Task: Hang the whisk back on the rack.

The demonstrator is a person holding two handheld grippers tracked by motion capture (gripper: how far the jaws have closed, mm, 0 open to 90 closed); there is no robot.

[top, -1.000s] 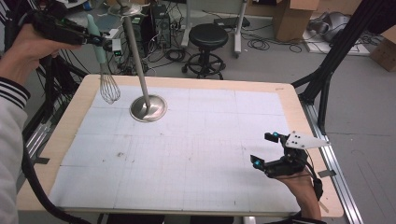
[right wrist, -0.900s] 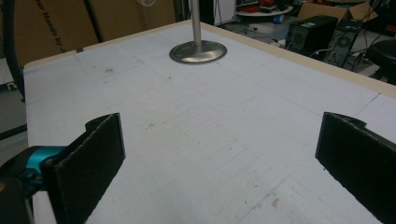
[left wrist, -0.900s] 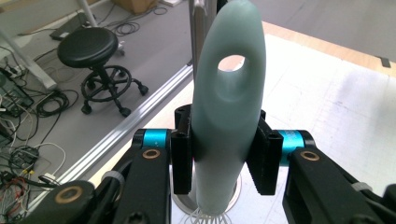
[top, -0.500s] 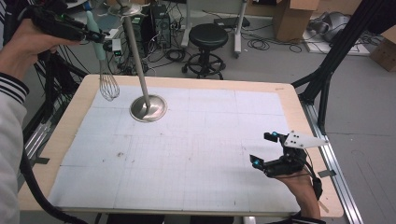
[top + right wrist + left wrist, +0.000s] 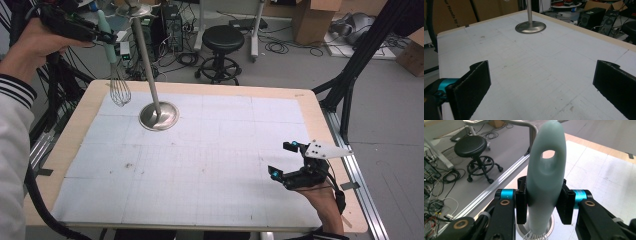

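A whisk (image 5: 120, 92) with a pale green handle (image 5: 546, 175) hangs head-down over the table's far left corner, beside the pole of a metal stand (image 5: 159, 116). My left gripper (image 5: 104, 35) is raised high and shut on that handle, which has a hole near its top; in the left gripper view (image 5: 543, 203) both pads press on it. The stand's round base (image 5: 530, 27) sits on the white mat. My right gripper (image 5: 281, 160) rests near the front right of the table, open, and in its own view (image 5: 541, 82) nothing lies between its jaws.
A white gridded mat (image 5: 210, 160) covers the wooden table (image 5: 310, 107). Behind the table are a black stool (image 5: 221, 40), cables and computer gear on the floor, and cardboard boxes (image 5: 312, 12). Black frame legs (image 5: 350, 85) stand at the right.
My left hand has lifted the whisk a little and nudged it toward the stand's pole. The right gripper has stayed where it was, still open.
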